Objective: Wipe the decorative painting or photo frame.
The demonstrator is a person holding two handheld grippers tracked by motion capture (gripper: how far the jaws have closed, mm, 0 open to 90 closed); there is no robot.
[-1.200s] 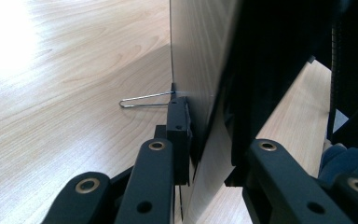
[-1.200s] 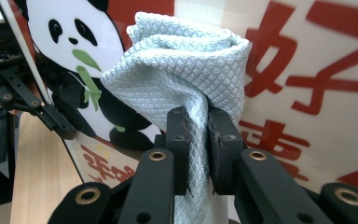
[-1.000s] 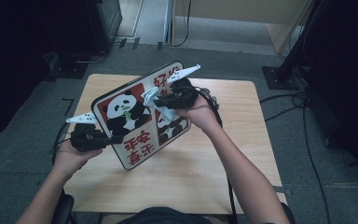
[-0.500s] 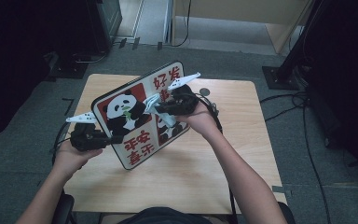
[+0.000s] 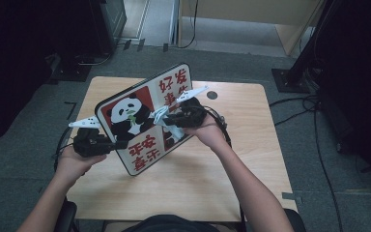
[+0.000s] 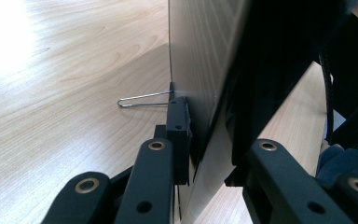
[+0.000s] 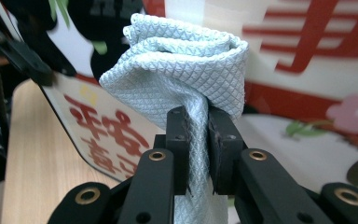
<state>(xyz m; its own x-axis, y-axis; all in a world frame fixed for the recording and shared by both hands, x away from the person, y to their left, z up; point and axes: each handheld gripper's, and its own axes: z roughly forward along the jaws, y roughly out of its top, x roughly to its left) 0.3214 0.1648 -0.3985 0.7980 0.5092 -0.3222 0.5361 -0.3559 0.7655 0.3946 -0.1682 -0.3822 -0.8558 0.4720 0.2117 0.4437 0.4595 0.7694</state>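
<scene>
The left gripper (image 5: 107,145) pinches the lower left edge of the panda board (image 5: 147,121), holding it tilted above the table (image 5: 251,159); it has kept its place over the last second. A wire clip (image 6: 142,99) juts from the board's edge just beyond its jaws. To the right, the right gripper (image 5: 170,120), closed tight on a bunched pale blue cloth (image 7: 182,60), has slid down the printed face from nearer the top edge. The cloth seems to touch the board, though contact is hard to confirm. That reads as a wiping stroke in progress.
</scene>
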